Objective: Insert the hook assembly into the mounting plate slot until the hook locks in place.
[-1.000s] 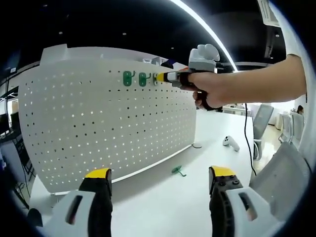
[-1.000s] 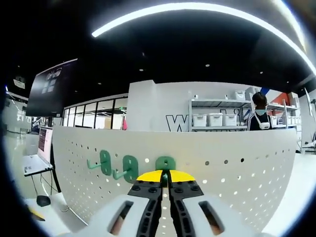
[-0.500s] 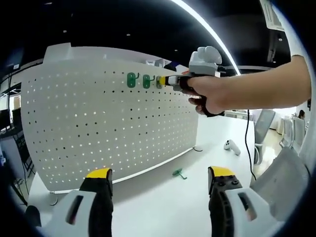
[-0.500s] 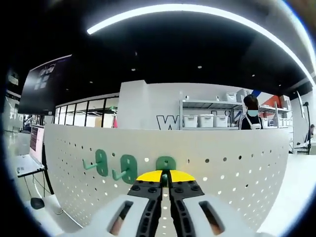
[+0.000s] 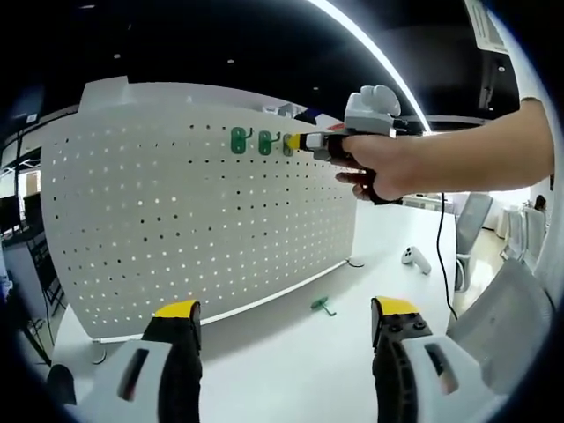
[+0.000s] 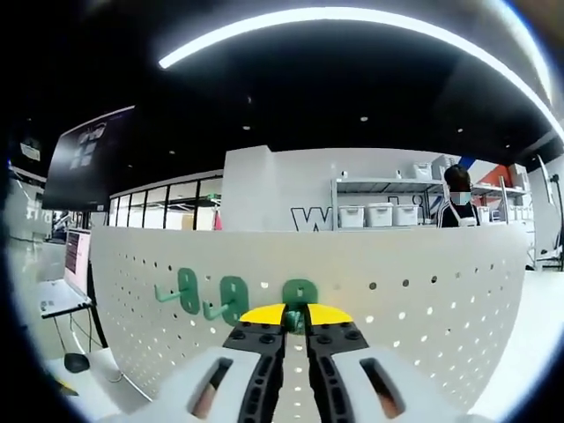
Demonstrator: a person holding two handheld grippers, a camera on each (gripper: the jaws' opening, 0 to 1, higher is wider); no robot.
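Insertion step in hand: right gripper [image 6: 295,315] has its jaws pinched together on a green hook [image 6: 299,295], the hook's backplate flat against the white pegboard [image 6: 423,291] near the board's top edge. Two more green hooks [image 6: 210,296] already sit in the pegboard just beside the held one, same row. From the left gripper view, the person's hand [image 5: 381,166] holds the right gripper [image 5: 295,141] up at that top row, tips at the third hook [image 5: 287,144]. Left gripper [image 5: 286,311] hangs low in front of the pegboard, jaws spread wide, gripping nothing. A spare green hook [image 5: 321,305] lies on the white table [image 5: 291,370] near the pegboard's foot; a white controller [image 5: 412,257] lies farther off. Can't tell if the held hook is locked. Next move likely: push in and down until seated, then let go.
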